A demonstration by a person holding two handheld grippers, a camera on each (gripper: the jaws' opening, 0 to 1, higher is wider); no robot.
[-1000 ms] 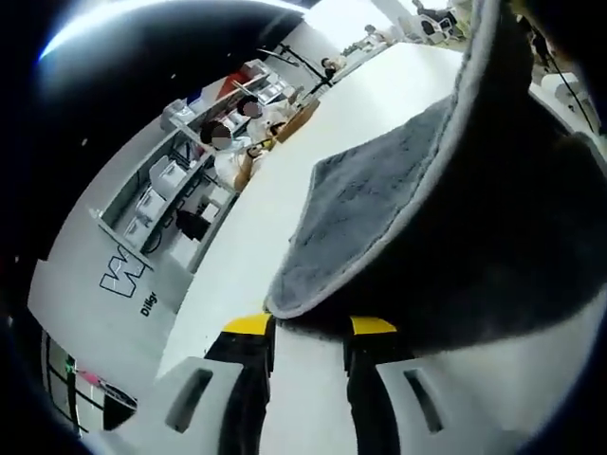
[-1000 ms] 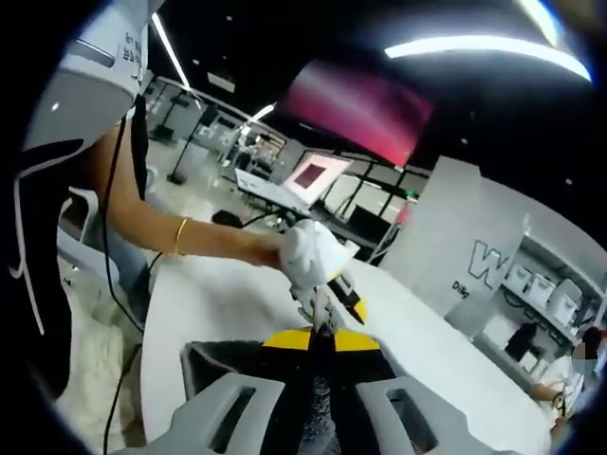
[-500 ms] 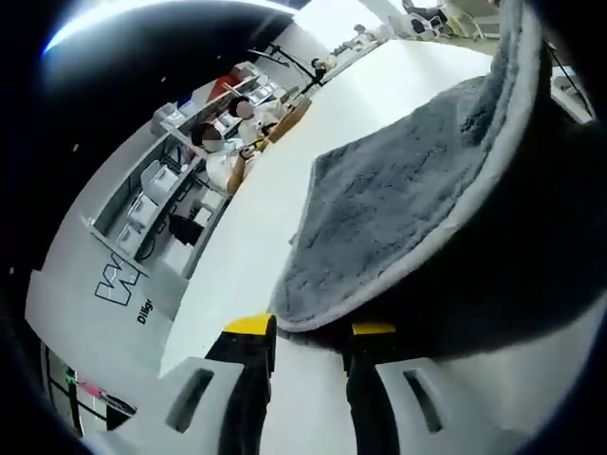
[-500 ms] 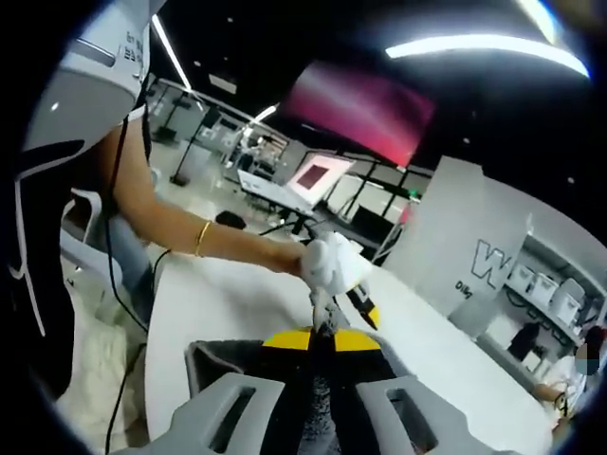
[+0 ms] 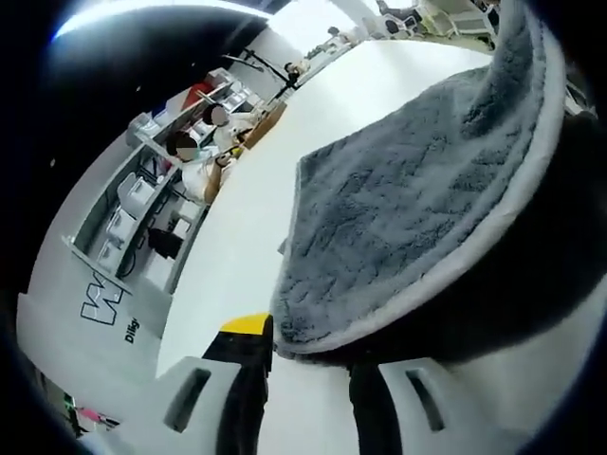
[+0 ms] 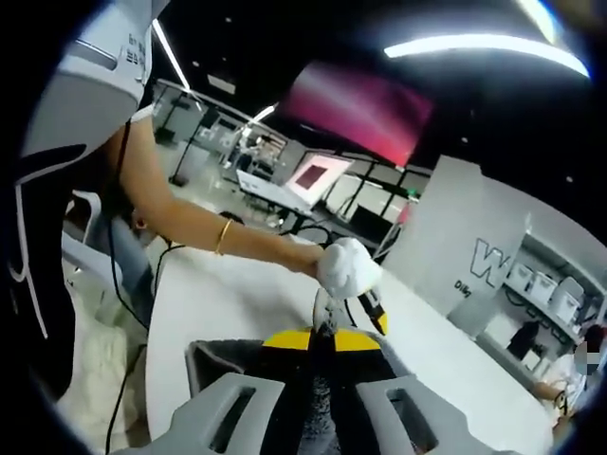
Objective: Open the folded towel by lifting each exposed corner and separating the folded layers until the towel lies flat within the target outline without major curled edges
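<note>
Jaws clamped on towel (image 6: 319,417) edge

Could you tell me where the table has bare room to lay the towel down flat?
In the left gripper view the white table is bare beyond the grey towel's far edge, toward the shelving. In the right gripper view it is bare either side of the left hand-held gripper. It is crowded at the right hand-held gripper, shut on the towel.

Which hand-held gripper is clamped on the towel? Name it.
The right hand-held gripper: its yellow-tipped jaws pinch the grey towel. The left hand-held gripper's jaws stand apart.
</note>
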